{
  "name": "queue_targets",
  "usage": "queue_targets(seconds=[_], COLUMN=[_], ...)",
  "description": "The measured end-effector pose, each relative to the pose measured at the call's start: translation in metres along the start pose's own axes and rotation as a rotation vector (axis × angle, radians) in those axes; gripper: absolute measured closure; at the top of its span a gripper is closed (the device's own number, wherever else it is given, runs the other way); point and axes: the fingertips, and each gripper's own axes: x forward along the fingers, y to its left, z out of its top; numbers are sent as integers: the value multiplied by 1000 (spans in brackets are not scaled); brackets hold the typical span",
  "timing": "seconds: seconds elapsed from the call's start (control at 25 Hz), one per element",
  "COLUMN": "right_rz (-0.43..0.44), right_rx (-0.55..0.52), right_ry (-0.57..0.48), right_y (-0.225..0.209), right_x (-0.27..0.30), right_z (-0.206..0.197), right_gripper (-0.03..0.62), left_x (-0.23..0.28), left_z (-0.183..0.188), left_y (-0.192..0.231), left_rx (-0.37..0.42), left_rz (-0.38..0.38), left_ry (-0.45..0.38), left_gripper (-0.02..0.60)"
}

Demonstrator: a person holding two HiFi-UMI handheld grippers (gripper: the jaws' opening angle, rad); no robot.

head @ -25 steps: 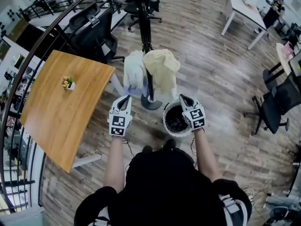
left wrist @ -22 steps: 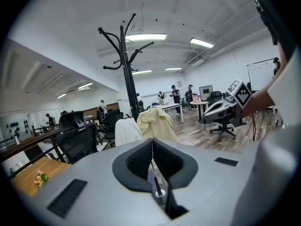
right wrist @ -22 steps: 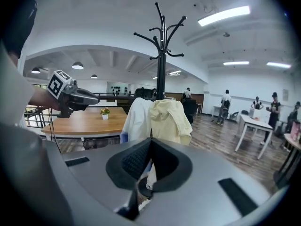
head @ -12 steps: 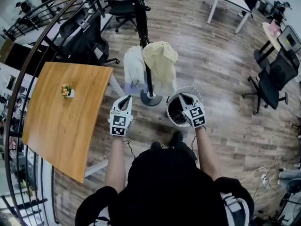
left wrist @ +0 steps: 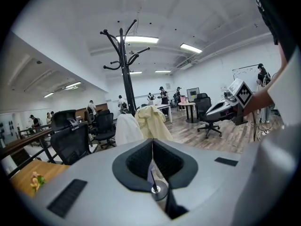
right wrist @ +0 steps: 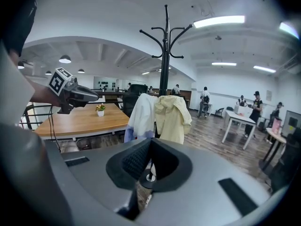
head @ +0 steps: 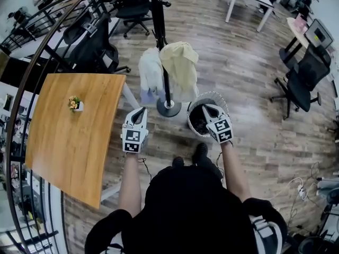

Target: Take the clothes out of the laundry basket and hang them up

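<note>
1. In the head view, a white garment (head: 150, 74) and a yellow garment (head: 180, 67) already hung on the coat stand (head: 161, 33) in the upper middle of the frame. The laundry basket (head: 213, 96) stood on the floor just right of the stand's base. Its inside was dark, and I could not tell whether any clothes remained in it. The left gripper (head: 141, 110) and right gripper (head: 205, 108) were held out at mid-frame, the right one over the basket in the picture. Neither carried anything. By my reading the task was well along, with the basket's remainder, if any, left to do.

2. In the left gripper view, that gripper's jaws were pressed together with nothing between them. Both garments sat at centre, and the stand's upper hooks, bare, rose into the upper left, which the head view did not show. The basket was out of sight.

3. In the right gripper view, its jaws were likewise closed and empty. The wooden table (right wrist: 84, 120) with a small potted plant (right wrist: 100, 109) lay at the left. The basket was again unseen, so only the head view placed it.
</note>
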Motion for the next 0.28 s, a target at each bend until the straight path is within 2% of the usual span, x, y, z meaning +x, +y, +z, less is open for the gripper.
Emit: queue_targets(seconds=[0.28], right_rz=[-25], right_rx=[9], right_ry=[-2], right_y=[12], right_x=[-5], right_z=[0], right_gripper=[586], left_x=[-13], left_z=[-3], left_y=[5], left_rx=[-6], left_rz=[-4], left_ry=[-10], left_gripper=[558])
